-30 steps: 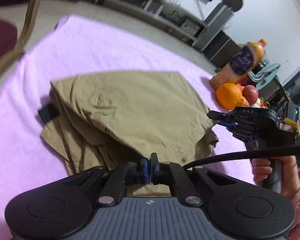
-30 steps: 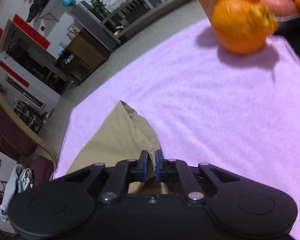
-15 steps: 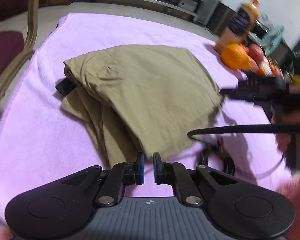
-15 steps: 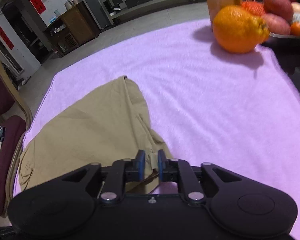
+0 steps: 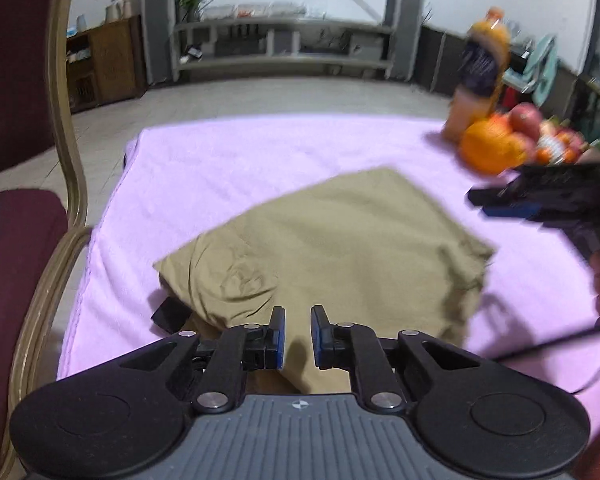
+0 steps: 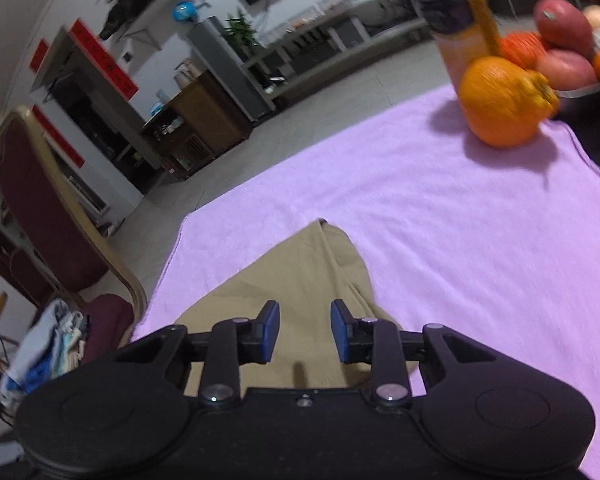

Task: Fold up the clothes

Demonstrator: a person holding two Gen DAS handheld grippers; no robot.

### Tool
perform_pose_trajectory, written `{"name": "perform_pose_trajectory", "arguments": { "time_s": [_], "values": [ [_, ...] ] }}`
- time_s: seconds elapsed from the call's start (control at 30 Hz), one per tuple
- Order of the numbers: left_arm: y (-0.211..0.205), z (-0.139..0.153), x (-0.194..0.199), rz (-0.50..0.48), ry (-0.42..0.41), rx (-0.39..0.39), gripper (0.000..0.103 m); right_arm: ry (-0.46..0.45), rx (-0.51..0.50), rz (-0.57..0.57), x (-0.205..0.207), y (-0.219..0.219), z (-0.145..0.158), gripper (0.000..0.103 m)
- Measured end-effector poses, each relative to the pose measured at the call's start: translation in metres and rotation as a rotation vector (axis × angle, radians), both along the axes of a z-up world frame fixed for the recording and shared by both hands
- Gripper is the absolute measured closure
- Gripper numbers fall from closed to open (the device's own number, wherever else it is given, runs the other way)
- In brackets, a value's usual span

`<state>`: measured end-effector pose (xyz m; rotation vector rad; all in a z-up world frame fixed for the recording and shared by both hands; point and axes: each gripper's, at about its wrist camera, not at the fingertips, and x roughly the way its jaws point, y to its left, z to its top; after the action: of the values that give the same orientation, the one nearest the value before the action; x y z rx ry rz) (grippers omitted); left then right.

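A folded khaki garment lies on the pink towel-covered table. A black tag sticks out from under its near left corner. My left gripper is open and empty, hovering above the garment's near edge. My right gripper is open and empty above the garment's right end. The right gripper also shows at the right of the left wrist view, held above the table beside the garment.
An orange, a juice bottle and a tray of fruit stand at the far right corner. A maroon chair with a gold frame stands at the table's left side. A black cable trails at right.
Both grippers have opened and let go of the garment. They lifted and pulled back, and the garment now lies folded flat on the towel.
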<state>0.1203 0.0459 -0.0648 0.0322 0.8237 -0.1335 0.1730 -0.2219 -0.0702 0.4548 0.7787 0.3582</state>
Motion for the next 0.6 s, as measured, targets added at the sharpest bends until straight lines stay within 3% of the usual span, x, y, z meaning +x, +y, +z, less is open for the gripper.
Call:
{"name": "perform_pose_trajectory", "arguments": {
  "time_s": [0.13,0.23,0.33,0.47,0.6],
  "values": [
    [0.009,-0.031,0.009,0.043,0.127,-0.023,0.097,-0.018,-0.042,0.067,0.008,0.02,-0.01,0.075],
    [0.0,-0.034,0.0,0.003,0.099,0.048,0.097,-0.032,-0.107,0.15,0.009,0.039,-0.014,0.075],
    [-0.003,-0.036,-0.004,-0.004,0.08,0.071,0.097,-0.064,-0.239,0.224,0.003,0.059,-0.023,0.075],
    [-0.003,-0.035,-0.008,-0.017,0.076,0.076,0.097,0.006,-0.377,0.262,-0.007,0.067,-0.045,0.08],
    [-0.006,-0.034,-0.019,-0.06,0.081,0.081,0.098,0.073,-0.403,0.251,-0.031,0.054,-0.037,0.082]
  ]
}}
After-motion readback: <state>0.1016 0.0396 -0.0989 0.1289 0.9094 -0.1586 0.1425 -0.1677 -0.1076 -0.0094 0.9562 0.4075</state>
